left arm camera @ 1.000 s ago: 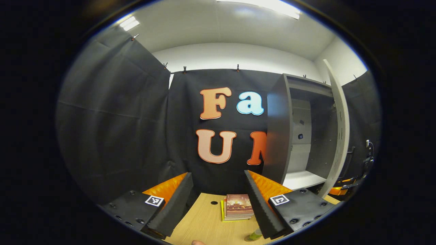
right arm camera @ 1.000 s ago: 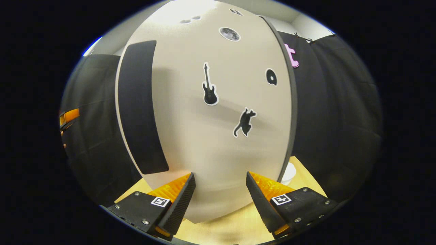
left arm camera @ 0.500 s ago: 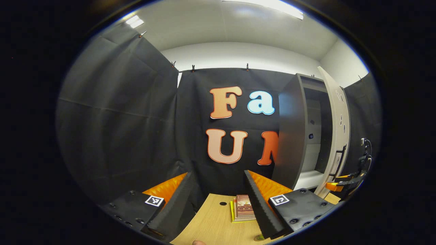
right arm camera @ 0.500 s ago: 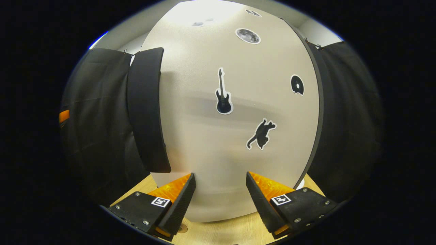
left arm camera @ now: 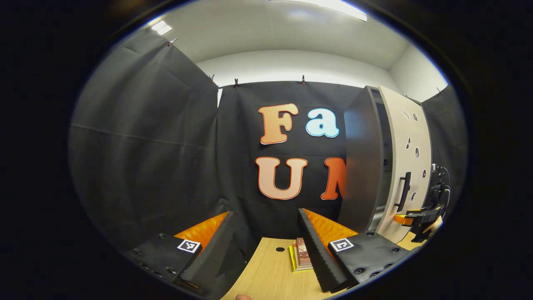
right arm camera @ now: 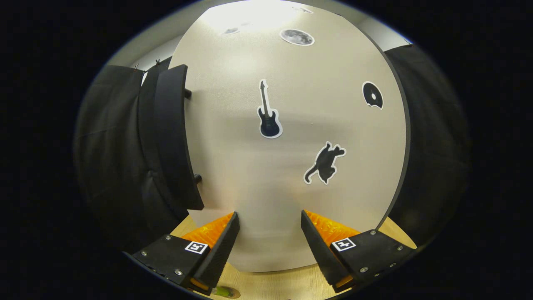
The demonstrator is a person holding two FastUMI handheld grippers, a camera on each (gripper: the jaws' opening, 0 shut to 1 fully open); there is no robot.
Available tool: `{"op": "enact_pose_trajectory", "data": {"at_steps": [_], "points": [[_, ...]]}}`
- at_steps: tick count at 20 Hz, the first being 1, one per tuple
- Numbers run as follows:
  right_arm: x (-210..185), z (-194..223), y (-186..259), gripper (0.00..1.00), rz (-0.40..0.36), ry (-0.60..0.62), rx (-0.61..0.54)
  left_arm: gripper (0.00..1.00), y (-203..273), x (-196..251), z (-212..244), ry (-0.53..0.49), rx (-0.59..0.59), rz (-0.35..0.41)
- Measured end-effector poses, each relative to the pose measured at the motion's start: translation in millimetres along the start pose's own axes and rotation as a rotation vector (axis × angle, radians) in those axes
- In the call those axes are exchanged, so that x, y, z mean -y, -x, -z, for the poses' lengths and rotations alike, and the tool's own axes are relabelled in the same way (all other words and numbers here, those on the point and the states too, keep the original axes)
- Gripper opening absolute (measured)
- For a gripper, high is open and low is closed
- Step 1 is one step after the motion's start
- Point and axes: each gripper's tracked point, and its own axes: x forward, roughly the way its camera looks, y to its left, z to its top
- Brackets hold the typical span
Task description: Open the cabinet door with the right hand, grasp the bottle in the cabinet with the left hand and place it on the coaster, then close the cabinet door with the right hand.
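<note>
Firstly, in the left gripper view we see the cabinet standing at the table's far right. Its pale door is nearly shut, with just a thin dark gap showing along the front, so we cannot see inside it. A dark handle runs down the door's near edge, and small stickers dot its face. Just beside the door's lower part, at the right rim of the view, the right tongs appear, with a bit of a hand behind them; whether they touch the door we cannot tell from here. A small stack of books lies toward the table's far edge, partly hidden behind one finger of the left tongs, with a small dark hole in the tabletop just beside it. The left tongs are spread wide and hold nothing, hanging above the table.

Next, in the right gripper view, the door sits very close ahead, bearing guitar, cat, disc and moon stickers, its handle at the left. The right tongs gape wide, released, grasping nothing, their tips close to the door's lower face; actual contact we cannot tell. At the bottom edge a sliver of green, seemingly the bottle, sits on a round coaster on the table.
</note>
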Motion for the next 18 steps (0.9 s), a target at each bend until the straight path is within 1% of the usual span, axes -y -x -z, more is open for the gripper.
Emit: {"op": "enact_pose_trajectory", "data": {"at_steps": [2, 3, 4, 11, 13, 15, 17, 18], "points": [[0, 1, -5, 0.92, 0.011, 0.006, 0.0, 0.94, -3, -2, 3, 0.001, -0.005, 0.002], [1, 2, -6, 0.92, 0.016, 0.009, 0.002, 0.97, -4, -1, 5, 0.0, -0.01, 0.003], [1, 2, -8, 0.92, 0.021, 0.011, 0.001, 0.94, -4, -1, 8, -0.002, -0.014, 0.004], [2, 3, -13, 0.92, 0.06, -0.012, 0.005, 0.94, -12, 5, 14, 0.0, -0.036, 0.01], [2, 4, -12, 0.93, 0.058, -0.013, -0.003, 0.96, -15, 10, 11, 0.001, -0.036, 0.018], [9, 1, -6, 0.93, 0.062, -0.042, -0.024, 0.97, -13, 11, 6, -0.018, -0.028, 0.009], [21, -17, 8, 0.93, 0.06, -0.045, 0.002, 0.97, -10, 22, -3, -0.025, -0.012, 0.014], [32, -28, 22, 0.93, 0.067, -0.032, 0.016, 0.99, -11, 27, -9, -0.024, -0.006, 0.022]]}}
